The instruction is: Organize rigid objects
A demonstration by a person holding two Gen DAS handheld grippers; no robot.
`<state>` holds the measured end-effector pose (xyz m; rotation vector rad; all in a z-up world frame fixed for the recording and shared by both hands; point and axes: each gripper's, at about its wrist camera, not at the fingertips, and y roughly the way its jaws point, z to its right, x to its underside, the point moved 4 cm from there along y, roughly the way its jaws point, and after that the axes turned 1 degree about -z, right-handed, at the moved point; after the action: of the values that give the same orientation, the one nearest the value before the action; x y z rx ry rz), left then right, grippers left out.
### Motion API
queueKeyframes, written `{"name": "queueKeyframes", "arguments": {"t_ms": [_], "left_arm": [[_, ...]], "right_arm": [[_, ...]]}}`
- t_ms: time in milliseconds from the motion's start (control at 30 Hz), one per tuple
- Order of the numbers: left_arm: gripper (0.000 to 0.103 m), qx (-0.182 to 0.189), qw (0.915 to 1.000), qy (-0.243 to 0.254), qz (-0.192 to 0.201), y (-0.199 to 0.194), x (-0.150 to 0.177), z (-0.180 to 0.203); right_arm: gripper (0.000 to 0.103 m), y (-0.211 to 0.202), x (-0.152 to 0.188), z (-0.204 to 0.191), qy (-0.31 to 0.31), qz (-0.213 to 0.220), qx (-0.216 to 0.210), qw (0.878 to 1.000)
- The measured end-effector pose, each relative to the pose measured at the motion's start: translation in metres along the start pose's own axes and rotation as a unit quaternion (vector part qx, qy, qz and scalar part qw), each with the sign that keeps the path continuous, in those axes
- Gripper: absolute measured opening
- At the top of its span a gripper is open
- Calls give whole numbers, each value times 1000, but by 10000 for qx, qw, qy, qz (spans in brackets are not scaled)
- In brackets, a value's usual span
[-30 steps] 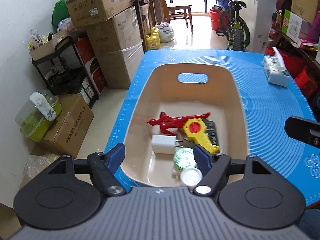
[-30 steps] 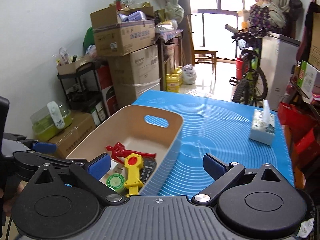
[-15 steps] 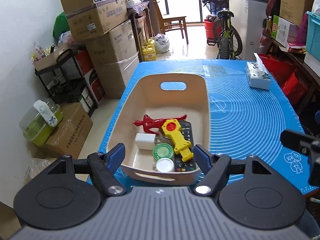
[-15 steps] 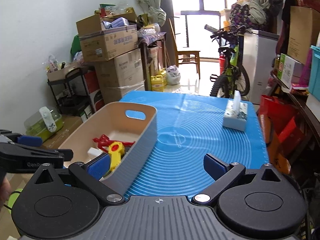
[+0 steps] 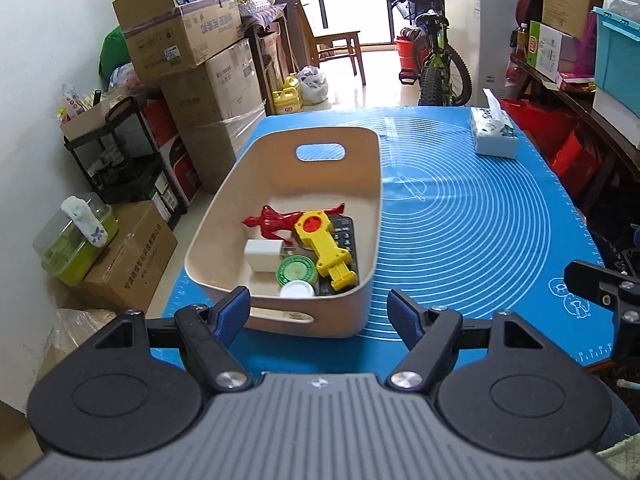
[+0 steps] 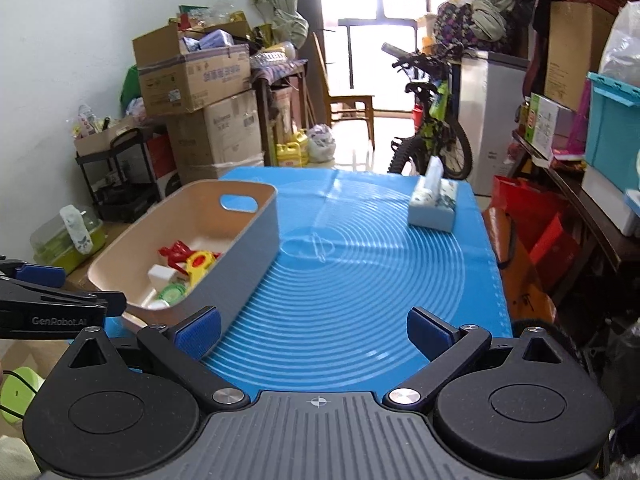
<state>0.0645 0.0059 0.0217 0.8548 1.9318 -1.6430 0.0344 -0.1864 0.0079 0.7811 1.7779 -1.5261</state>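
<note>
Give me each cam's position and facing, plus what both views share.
Left wrist: sits on the left gripper, faces along the blue silicone mat at the beige plastic bin; own open fingers and the right gripper's tip show.
Right wrist: sits on the right gripper, to the bin's right, faces down the mat toward the white tissue box; own open fingers and the left gripper's side show.
Shared: bin, mat, tissue box, green bicycle.

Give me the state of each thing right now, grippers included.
Left gripper: open, empty.
Right gripper: open, empty.
Bin: upright on the mat, loaded.
Red figure: lying in bin.
Yellow toy: lying on remote.
White cube: in bin.
Green lid: flat in bin.
Tissue box: on mat, tissue sticking up.
</note>
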Motion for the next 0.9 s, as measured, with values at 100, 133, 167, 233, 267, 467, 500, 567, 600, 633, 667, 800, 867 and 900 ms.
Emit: {"name": "queueKeyframes", "arguments": {"t_ms": [100, 133, 167, 233, 267, 467, 500, 567, 600, 633, 667, 800, 867, 900], "left_arm": [[76, 49, 10000, 61, 36, 0, 6, 9], [76, 80, 9999, 98, 38, 0, 8, 13], [76, 106, 9999, 123, 37, 0, 11, 16], [76, 160, 9997, 174, 23, 1, 16, 22], [76, 174, 9997, 192, 21, 1, 18, 25], [76, 180, 9996, 187, 58, 2, 31, 34], [76, 177, 9997, 182, 46, 3, 33, 34], [76, 163, 9997, 151, 41, 5, 36, 34], [76, 161, 9998, 131, 42, 6, 38, 34], [76, 165, 9998, 107, 43, 6, 39, 34], [76, 170, 9998, 83, 50, 6, 39, 33], [76, 157, 9998, 72, 82, 8, 41, 34], [76, 161, 9998, 89, 90, 9, 43, 34], [76, 163, 9998, 90, 95, 9, 44, 35]], "right_arm": [[99, -2, 6, 7, 90, 10, 62, 9999], [99, -4, 8, 10, 108, 15, 83, 9999], [99, -4, 10, 12, 124, 20, 101, 9999], [99, -6, 15, 15, 150, 16, 130, 9998], [99, -6, 17, 15, 159, 14, 138, 9998], [99, -9, 30, 15, 95, 61, 180, 9998], [99, -9, 32, 14, 87, 69, 174, 9998], [99, -9, 36, 14, 137, 57, 137, 9998], [99, -8, 38, 14, 167, 39, 125, 9998], [99, -7, 41, 14, 189, 19, 116, 9998], [99, -6, 42, 14, 194, 14, 122, 9997], [99, -7, 49, 13, 205, 74, 160, 9996], [99, -8, 51, 13, 239, 116, 173, 9995], [99, -8, 53, 12, 248, 137, 179, 9994]]}}
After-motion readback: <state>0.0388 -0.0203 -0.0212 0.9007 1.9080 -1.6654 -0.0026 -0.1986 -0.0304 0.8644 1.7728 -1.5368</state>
